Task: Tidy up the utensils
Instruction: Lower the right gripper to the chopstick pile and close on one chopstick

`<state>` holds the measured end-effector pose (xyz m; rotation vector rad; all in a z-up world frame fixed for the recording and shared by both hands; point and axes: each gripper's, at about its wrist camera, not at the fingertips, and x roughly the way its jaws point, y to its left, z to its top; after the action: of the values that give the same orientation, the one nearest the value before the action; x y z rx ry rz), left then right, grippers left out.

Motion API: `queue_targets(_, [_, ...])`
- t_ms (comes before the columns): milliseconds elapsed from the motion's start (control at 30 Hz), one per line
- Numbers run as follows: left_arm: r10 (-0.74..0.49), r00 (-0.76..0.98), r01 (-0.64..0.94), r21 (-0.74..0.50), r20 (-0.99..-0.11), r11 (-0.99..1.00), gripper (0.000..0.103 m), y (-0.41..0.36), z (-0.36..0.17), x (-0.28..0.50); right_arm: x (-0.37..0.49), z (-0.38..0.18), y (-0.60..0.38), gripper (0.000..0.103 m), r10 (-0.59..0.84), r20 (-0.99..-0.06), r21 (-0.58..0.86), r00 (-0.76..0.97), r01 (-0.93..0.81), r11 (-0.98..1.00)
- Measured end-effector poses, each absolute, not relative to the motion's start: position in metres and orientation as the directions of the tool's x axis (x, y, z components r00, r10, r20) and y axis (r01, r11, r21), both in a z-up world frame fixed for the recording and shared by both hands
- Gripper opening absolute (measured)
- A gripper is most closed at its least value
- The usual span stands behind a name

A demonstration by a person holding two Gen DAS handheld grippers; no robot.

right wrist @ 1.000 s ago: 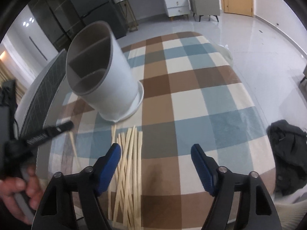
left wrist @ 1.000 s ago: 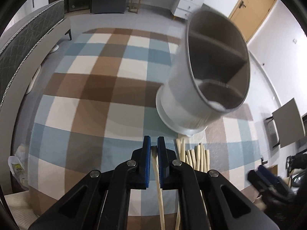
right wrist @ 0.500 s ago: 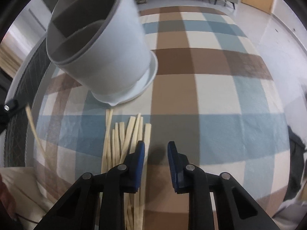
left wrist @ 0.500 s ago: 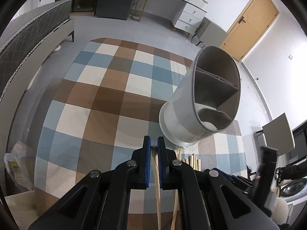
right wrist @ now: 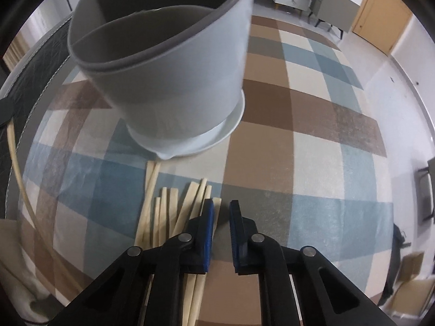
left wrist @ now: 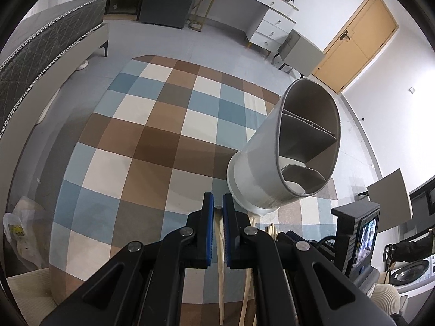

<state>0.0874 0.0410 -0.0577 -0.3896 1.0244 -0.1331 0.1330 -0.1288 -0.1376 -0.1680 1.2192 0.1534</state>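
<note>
- My left gripper (left wrist: 218, 208) has its blue fingers (left wrist: 208, 231) pinched on one pale chopstick (left wrist: 219, 247); its top end shows just between the tips and the rest runs down under the gripper.
- Past those fingers spreads the checked cloth of the table (left wrist: 152, 141), blue, brown and cream squares.
- To the right of that gripper stands the grey utensil holder (left wrist: 285, 152) on its white saucer, with dividers splitting its inside into compartments.
- In my right wrist view the loose chopsticks (right wrist: 168, 212) lie in a fanned bundle on the table, just in front of the holder's saucer.
- My right gripper (right wrist: 220, 212) is closing at the bundle's right edge; its fingers (right wrist: 208, 233) stand nearly together, and I cannot tell whether the rightmost stick is caught between them.
</note>
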Motion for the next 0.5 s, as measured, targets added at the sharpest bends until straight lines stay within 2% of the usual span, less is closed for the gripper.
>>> queue_targets(333, [-0.281,0.515,-0.069,-0.366,-0.810,0.928,0.002,0.0399,-0.0595,0.0875,0.1381,-0.1424,-0.1314,0.009,0.037,-0.945,-0.037,0.326,-0.218,0.975])
queue_targets(367, [-0.280,0.515,-0.066,-0.363,-0.810,0.929,0.002,0.0390,-0.0595,0.0873,0.1390,-0.1426,-0.1297,0.007,0.045,-0.942,-0.032,0.331,-0.224,0.974])
queue_targets(500, [-0.271,0.522,-0.050,-0.346,-0.809,0.937,0.002,0.0366,-0.0573,0.0868,0.1387,-0.1388,-0.1386,0.005,0.095,-0.928,0.024,0.360,-0.195,0.981])
